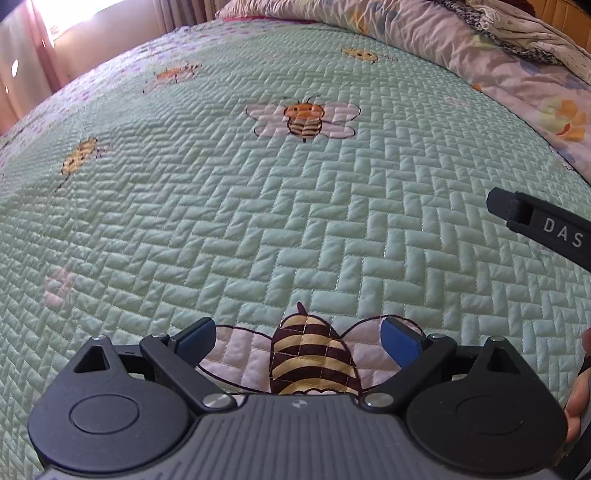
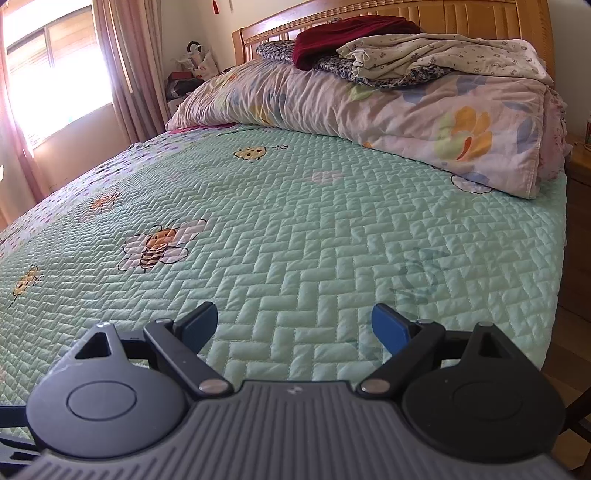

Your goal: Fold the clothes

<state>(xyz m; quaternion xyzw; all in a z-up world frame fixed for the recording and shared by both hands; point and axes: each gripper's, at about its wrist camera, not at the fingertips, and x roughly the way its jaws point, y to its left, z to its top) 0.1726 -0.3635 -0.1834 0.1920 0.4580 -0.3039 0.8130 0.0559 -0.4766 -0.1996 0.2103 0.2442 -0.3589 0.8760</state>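
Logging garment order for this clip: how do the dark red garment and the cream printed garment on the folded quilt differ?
The dark red garment is plain and lies bunched at the back, by the headboard; the cream printed garment is pale with a tiny pattern, spread wider toward the right. Both lie unfolded on the quilt, untouched; both tongs are open.

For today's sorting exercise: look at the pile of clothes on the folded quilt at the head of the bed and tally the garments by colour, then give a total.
Dark red garment: 1
Navy speckled garment: 1
Cream printed garment: 1
Total: 3 that can be told apart; more may be hidden underneath.
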